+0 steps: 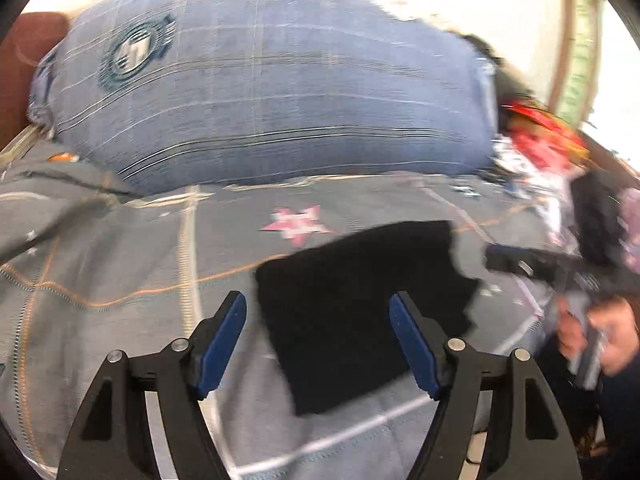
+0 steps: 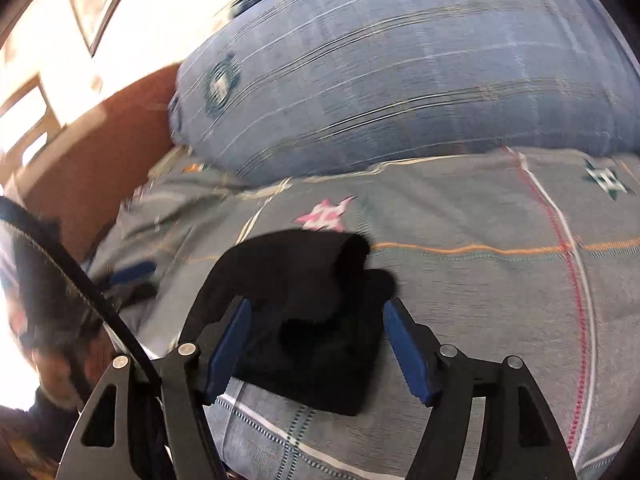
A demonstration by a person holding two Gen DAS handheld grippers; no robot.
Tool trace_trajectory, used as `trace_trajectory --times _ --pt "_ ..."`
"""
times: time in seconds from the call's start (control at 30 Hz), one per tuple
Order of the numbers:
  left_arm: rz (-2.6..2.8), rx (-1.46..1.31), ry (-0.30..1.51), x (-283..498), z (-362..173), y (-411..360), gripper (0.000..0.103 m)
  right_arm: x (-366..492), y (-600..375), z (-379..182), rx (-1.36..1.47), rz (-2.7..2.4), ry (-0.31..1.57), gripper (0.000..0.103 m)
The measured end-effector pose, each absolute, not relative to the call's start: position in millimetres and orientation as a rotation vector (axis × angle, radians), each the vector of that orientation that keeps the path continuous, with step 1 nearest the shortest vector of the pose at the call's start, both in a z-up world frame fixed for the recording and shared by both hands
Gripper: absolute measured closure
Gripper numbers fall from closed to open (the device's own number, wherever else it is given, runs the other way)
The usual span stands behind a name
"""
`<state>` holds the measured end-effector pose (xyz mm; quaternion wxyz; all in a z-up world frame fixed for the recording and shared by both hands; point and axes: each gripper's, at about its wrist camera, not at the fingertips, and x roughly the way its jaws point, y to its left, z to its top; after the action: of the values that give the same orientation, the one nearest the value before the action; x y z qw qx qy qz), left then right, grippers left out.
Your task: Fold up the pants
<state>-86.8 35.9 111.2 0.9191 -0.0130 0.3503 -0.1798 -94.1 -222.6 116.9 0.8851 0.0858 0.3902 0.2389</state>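
Note:
The black pants lie as a folded, compact bundle on the grey patterned bed cover. My left gripper stands open just in front of the bundle, its blue pads apart and not touching the cloth. In the right wrist view the same pants show a rumpled fold on top. My right gripper is open over their near edge, with cloth between the fingers but no pad pressing on it. The right gripper and a hand also appear blurred at the right of the left wrist view.
A big blue checked pillow fills the far side of the bed. A heap of red and mixed clothes lies at the right. A brown wooden headboard borders the left. A pink star marks the cover behind the pants.

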Motion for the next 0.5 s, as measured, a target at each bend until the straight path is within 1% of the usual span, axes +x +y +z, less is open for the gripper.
trace_trajectory --times 0.07,0.1,0.13,0.17,0.2,0.23,0.3,0.4,0.5 --pt "-0.344 -0.060 0.736 -71 105 39 0.030 -89 -203 107 0.112 0.482 0.864 0.030" --pt "-0.334 -0.071 0.746 -65 101 39 0.030 -89 -198 100 0.073 0.450 0.891 0.038" --pt "-0.330 -0.078 0.753 -59 95 42 0.030 -90 -190 94 0.023 0.421 0.908 0.049" --pt "-0.327 -0.082 0.764 -56 91 41 0.030 -92 -181 89 -0.045 0.393 0.906 0.069" --pt "-0.324 -0.081 0.775 -51 86 37 0.030 -94 -178 88 -0.060 0.401 0.897 0.085" --pt "-0.325 -0.079 0.779 -50 83 34 0.030 -96 -178 88 -0.053 0.418 0.892 0.093" --pt "-0.336 -0.074 0.787 -48 79 26 0.030 -104 -183 98 -0.046 0.431 0.856 0.098" --pt "-0.363 -0.078 0.794 -49 72 16 0.029 -110 -192 104 -0.053 0.408 0.837 0.098" --pt "-0.368 -0.071 0.817 -46 57 3 0.028 -102 -196 79 -0.059 0.367 0.916 0.098"
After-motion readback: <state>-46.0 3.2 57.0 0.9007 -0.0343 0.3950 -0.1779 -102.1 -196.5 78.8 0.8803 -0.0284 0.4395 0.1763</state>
